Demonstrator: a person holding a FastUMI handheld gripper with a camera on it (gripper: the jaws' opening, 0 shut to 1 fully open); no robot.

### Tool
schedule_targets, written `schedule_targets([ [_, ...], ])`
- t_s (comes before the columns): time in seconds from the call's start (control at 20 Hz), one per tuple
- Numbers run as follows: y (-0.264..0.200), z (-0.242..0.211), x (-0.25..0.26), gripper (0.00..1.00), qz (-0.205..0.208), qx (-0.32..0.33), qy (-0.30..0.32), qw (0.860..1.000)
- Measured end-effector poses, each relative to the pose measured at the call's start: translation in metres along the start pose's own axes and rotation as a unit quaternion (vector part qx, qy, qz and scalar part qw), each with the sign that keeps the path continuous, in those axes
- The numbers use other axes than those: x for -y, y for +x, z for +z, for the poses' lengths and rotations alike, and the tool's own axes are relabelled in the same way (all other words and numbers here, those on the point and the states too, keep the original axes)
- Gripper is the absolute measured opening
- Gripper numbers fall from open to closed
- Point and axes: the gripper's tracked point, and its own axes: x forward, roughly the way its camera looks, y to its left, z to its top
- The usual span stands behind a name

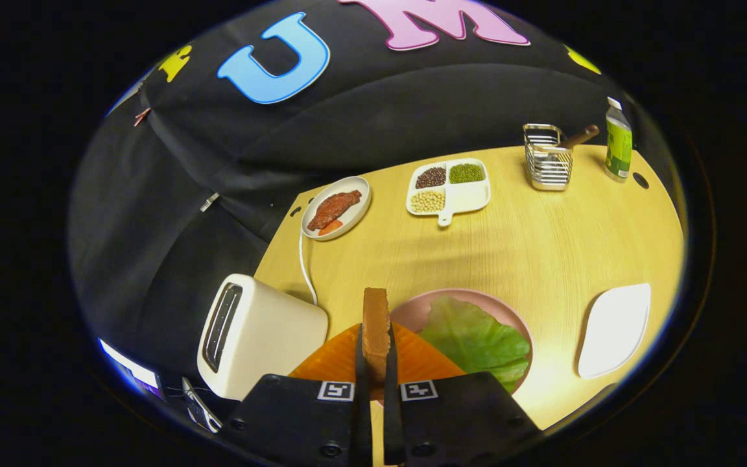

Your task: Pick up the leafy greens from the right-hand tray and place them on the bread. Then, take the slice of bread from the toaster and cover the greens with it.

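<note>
Your gripper has its jaws clamped on the bread; the slice stands upright and edge-on between the fingers, its top rising just beyond their tips, both fingers pressed against its faces. Just ahead of the fingers lies the pink plate, and on it the greens, a broad leaf spread flat over the plate's right half; you cannot see the lower slice under the leaf. To the left of the fingers, partly beneath them, sits an orange piece; what it is you cannot tell. The toaster stands just left of that, white, its slot facing up and to the left; a white cord runs from behind it toward the back. Right of the plate, well apart, is the white tray, bare. Farther back on the table you have a plate with meat, a divided dish holding beans of three kinds, a wire rack with a brown handle leaning in it, and a bottle beside the rack.
</note>
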Motion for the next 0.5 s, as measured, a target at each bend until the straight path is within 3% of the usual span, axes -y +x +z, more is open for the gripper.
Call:
schedule_targets([
  [0.5, 0.004, -0.009, 0.041, 0.15, -0.06, -0.021, -0.01, 0.998],
])
